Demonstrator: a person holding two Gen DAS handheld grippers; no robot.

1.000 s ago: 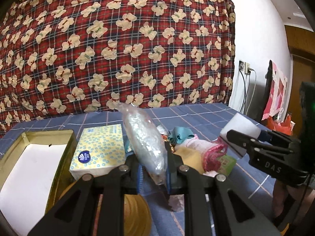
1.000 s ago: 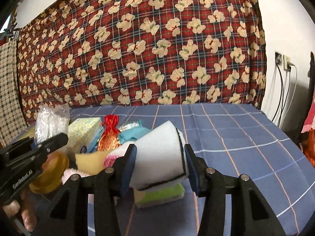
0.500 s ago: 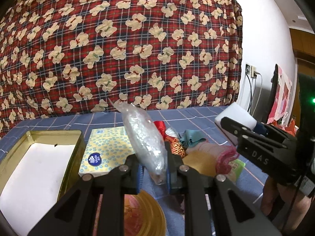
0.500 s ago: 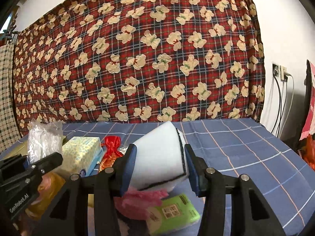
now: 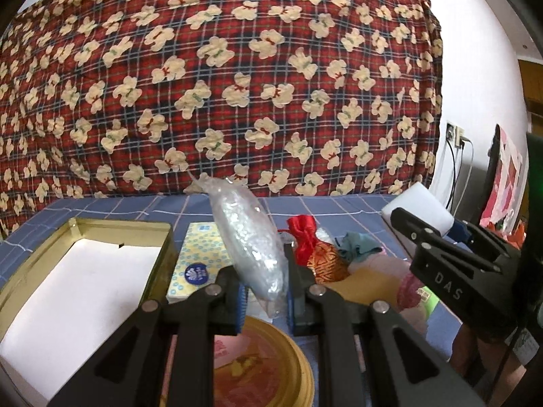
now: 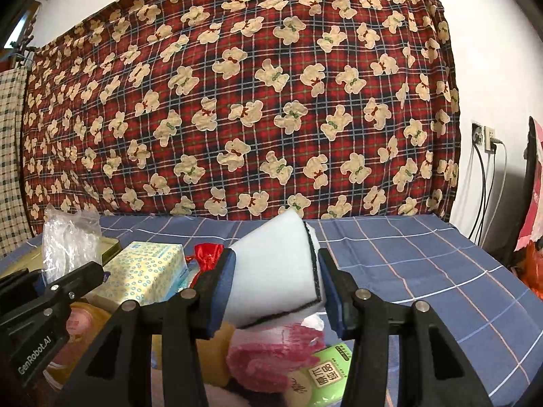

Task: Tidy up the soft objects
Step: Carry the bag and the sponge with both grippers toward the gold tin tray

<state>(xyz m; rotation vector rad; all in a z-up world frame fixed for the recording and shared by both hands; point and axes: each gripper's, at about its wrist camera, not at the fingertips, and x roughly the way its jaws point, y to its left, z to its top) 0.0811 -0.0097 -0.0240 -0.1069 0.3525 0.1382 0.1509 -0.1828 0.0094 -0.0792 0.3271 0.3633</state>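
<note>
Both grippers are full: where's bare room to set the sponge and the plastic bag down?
Bare: the gold tin, white inside, left of the tissue box; blue cloth right of the sponge. Crowded: pile around the red pouch.

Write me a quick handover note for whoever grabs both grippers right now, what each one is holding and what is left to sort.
Left gripper: shut on the clear plastic bag, held in the air above the pile.
Right gripper: shut on the white sponge, also lifted.
The gold tin at the left holds nothing visible.
Done: two items picked up, none placed yet.
Left on the blue cloth: tissue pack, red pouch, teal cloth, pink item, green packet.
</note>
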